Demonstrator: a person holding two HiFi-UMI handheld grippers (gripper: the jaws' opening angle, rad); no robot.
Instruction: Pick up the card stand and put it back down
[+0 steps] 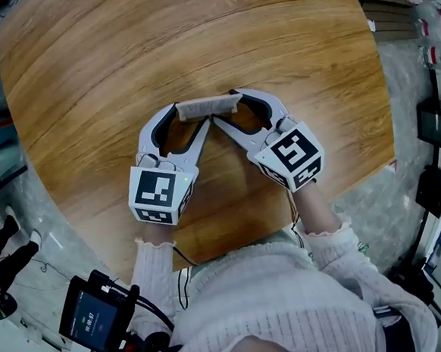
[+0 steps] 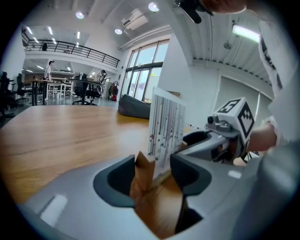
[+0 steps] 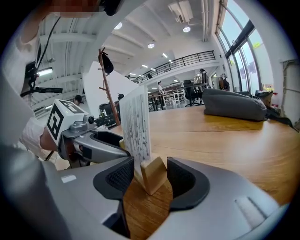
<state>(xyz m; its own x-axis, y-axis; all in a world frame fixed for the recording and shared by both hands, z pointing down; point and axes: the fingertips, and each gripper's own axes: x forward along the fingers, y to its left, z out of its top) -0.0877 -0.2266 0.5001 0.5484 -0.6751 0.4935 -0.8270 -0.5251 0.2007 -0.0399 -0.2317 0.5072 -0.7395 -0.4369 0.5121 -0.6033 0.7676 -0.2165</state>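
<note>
Both pairs of jaws stood wide apart, gripping nothing: the left gripper (image 2: 152,174) bracketed one end of the card stand (image 1: 206,106) and the right gripper (image 3: 150,180) the other, with a gap showing between the pads and the wood on the right. On the left the inner pad sat so near the wooden base (image 3: 153,169) that contact could not be ruled out. The stand appeared to rest on the round wooden worktop (image 1: 120,65), near its middle and just ahead of the person, with the printed card (image 3: 136,123) standing upright in its slot.

With the stand apparently set down and let go, what remained, by the look of it, was to draw the two grippers clear. That is where trouble could come. The ends of the base lay inside both open jaws, so a gripper pulled back at a slant, or swung sideways before it was clear, could catch a corner and drag or spin the stand across the smooth wood. The card rose tall over a narrow base; a knock from a pad near its foot could tip the whole piece over or jolt the card from its slot. If one gripper left ahead of the other, any brush on the remaining side would go unopposed.
</note>
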